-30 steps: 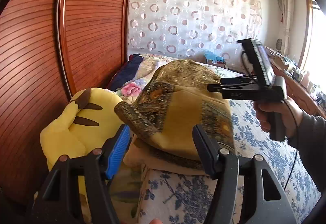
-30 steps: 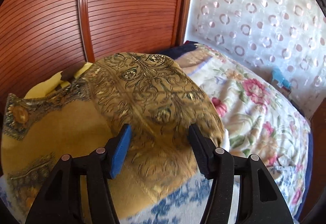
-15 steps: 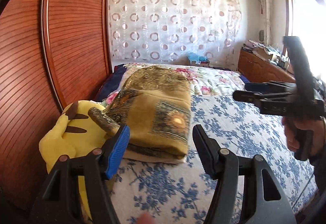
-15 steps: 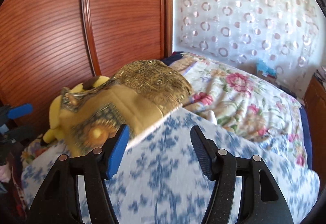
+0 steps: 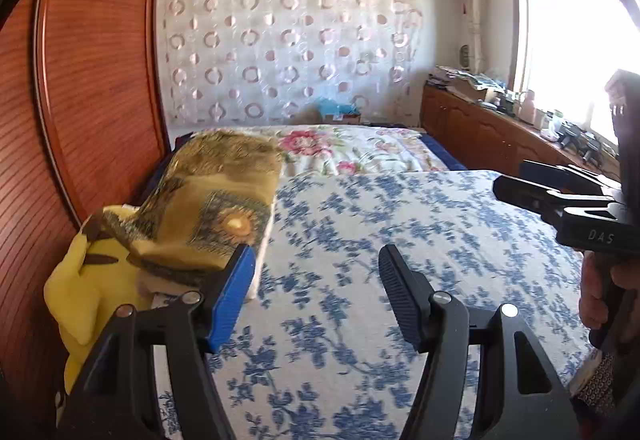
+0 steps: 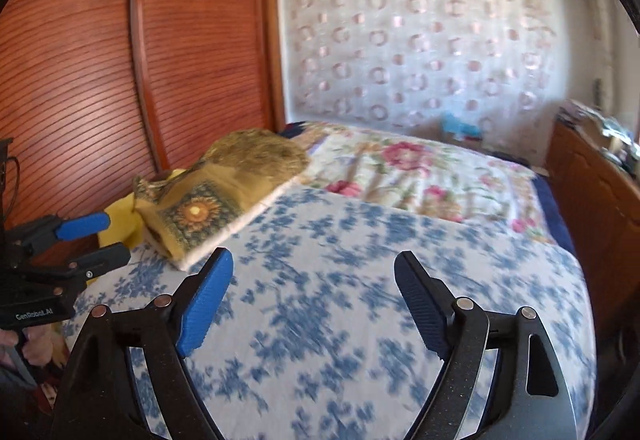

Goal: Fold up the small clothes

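Golden folded cloth (image 5: 216, 208) on bed (image 5: 400, 240); both grippers gaping, empty.

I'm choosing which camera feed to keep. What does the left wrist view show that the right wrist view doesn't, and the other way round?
Only the left wrist view shows the bright window and the right gripper from the side, with the hand on its handle.

Only the right wrist view shows the left gripper from outside, jaws apart, low at the left edge.

Both show the folded mustard garment against the yellow plush toy, the blue-flowered bedsheet, the wooden wardrobe and the circle-patterned curtain.
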A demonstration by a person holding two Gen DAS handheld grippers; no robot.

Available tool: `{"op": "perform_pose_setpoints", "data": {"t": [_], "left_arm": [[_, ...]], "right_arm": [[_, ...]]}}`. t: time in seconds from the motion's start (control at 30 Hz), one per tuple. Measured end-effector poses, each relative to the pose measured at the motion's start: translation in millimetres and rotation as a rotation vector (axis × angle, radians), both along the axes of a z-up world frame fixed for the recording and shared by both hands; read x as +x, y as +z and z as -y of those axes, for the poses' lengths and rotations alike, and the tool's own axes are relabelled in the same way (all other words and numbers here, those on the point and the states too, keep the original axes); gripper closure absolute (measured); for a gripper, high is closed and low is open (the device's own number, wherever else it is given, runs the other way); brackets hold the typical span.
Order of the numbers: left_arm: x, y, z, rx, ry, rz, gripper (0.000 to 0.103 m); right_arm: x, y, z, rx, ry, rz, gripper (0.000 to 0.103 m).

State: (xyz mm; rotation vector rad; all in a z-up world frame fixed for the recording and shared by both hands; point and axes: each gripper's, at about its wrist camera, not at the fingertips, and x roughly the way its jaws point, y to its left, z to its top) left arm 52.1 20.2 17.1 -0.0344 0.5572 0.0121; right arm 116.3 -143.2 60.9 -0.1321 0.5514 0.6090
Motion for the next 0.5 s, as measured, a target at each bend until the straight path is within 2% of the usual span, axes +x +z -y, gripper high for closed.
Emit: {"op": "perform_pose_setpoints", "data": {"t": [0.23, 0.5], "left_arm": [[-9, 29, 24, 0.001, -0.021, 0.062, 0.039], [-17, 47, 34, 0.004, -0.018, 0.107, 0.039]], "right_arm": [[-35, 24, 55, 0.048, -0.16, 0.055, 0.018], [-67, 48, 96, 0.094, -0.251, 0.12, 0.018]]}}
